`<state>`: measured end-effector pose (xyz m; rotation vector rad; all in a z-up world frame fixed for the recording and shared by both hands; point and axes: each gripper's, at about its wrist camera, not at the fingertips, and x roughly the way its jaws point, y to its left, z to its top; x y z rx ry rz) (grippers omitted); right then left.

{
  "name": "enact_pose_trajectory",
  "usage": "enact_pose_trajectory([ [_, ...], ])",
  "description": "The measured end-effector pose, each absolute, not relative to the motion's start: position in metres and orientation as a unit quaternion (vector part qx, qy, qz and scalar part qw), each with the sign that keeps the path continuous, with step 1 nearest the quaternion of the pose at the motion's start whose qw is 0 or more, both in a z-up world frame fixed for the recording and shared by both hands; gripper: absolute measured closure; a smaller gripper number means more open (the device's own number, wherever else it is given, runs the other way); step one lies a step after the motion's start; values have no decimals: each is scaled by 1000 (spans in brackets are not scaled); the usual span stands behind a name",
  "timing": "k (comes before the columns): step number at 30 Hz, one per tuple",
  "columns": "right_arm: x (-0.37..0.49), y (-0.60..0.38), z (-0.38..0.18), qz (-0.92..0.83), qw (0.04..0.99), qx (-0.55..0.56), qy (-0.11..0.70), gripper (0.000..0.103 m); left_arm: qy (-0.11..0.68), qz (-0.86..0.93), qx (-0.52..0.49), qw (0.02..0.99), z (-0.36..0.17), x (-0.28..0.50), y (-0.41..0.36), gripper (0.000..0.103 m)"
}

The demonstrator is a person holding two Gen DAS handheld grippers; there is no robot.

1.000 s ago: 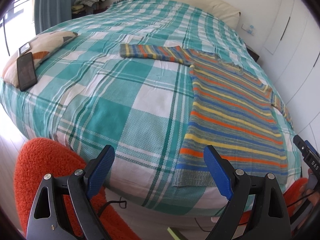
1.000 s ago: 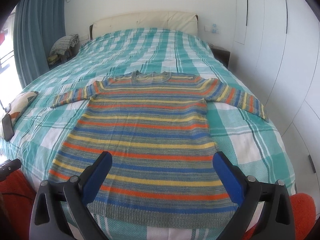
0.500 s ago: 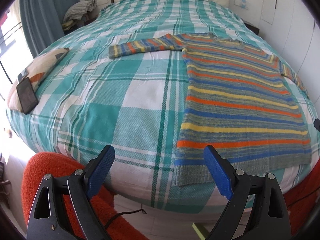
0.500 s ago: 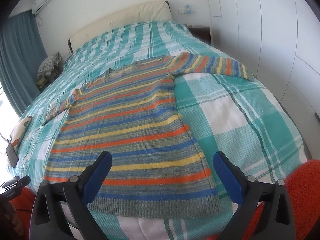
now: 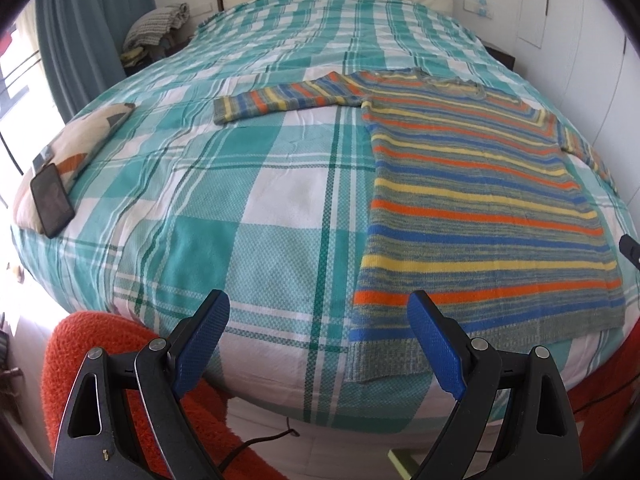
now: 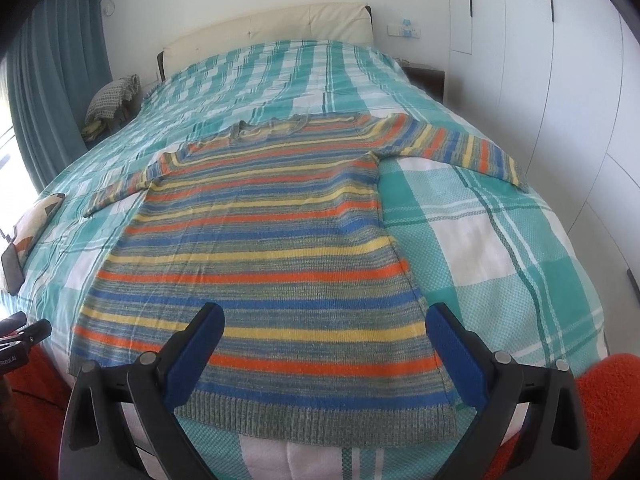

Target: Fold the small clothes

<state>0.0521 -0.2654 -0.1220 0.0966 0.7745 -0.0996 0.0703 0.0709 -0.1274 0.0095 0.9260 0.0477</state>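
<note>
Sweater [image 6: 256, 256] flat on bed [image 6: 500, 240] (hem nearest), phone [image 5: 52, 200] on pillow [image 5: 76, 148] left

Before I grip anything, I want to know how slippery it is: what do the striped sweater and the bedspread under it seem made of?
The striped sweater looks like soft matte knit yarn, with a visibly ribbed hem. The checked bedspread looks like matte woven cotton with a grainy, waffle-like texture; the fibre is uncertain.

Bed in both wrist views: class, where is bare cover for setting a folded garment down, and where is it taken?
Free: the plaid cover between the striped sweater and the cushion carrying a phone; also the stretch between the collar and the headboard. Taken: the sweater's spread body and both sleeves.
</note>
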Motion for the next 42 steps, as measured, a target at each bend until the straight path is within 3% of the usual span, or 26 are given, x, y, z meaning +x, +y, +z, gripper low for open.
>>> enact_pose_trajectory([
  [9, 86, -271, -86, 34, 936, -44, 348, 3, 444, -4, -66, 894, -114, 92, 74, 11],
  [12, 124, -280, -96, 79, 916, -19, 392, 3, 470, -25, -56, 881, -128, 117, 55, 5],
  [17, 122, -283, -179, 83, 831, -42, 549, 3, 575, -36, -27, 817, -190, 114, 38, 9],
  [23, 60, -293, -172, 51, 851, -72, 517, 3, 522, -21, -24, 852, -158, 91, 48, 8],
  [27, 61, -305, -139, 42, 887, 9, 460, 3, 472, -11, -37, 881, -129, 102, 50, 7],
  [34, 95, -339, -121, 45, 884, 87, 456, 3, 428, 20, -32, 903, -101, 122, 77, 7],
  [39, 138, -450, -78, -22, 900, 169, 402, 3, 433, 78, -79, 894, -120, 114, 107, 7],
  [42, 165, -540, -87, -62, 864, 320, 383, 3, 442, 95, -73, 889, -131, 113, 109, 7],
])
